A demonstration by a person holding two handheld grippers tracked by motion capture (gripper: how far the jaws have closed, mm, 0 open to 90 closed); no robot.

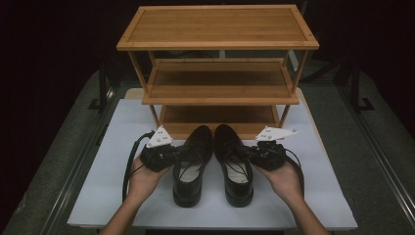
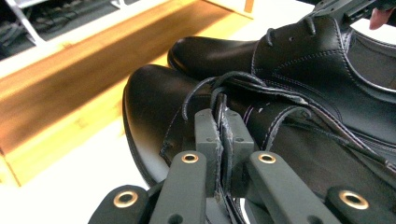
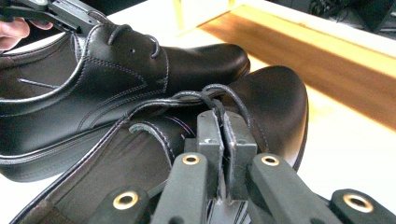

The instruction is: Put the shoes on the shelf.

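Your two black shoes stand side by side at the middle of the white tabletop (image 1: 98, 191), toes pointing to twelve o'clock toward the rack (image 1: 218, 73), heels toward you. The left shoe (image 1: 192, 164) has your left hand-held gripper (image 1: 172, 155) at its nine o'clock side, and in the high view the tips reach in over the laced part of the upper. Seen from the left gripper view, that gripper's jaws are pressed together on a lace (image 2: 219, 100) of the left shoe, the cord running up from between the pads and looping over the tongue; the toe cap lies at about eleven o'clock from the tips, and the other shoe sits behind it at one o'clock. The right shoe (image 1: 234, 164) has your right hand-held gripper (image 1: 250, 152) at its three o'clock side, again reaching over the lacing. In the right gripper view, those jaws are likewise closed on a lace (image 3: 219, 100) of the right shoe, with the toe cap at one o'clock from the tips and the left shoe lying beyond at ten o'clock. Your left hand (image 1: 144, 178) and right hand (image 1: 284, 178) cup the grippers from below, near the shoes' heels. The rack's bottom shelf is just beyond both toes.
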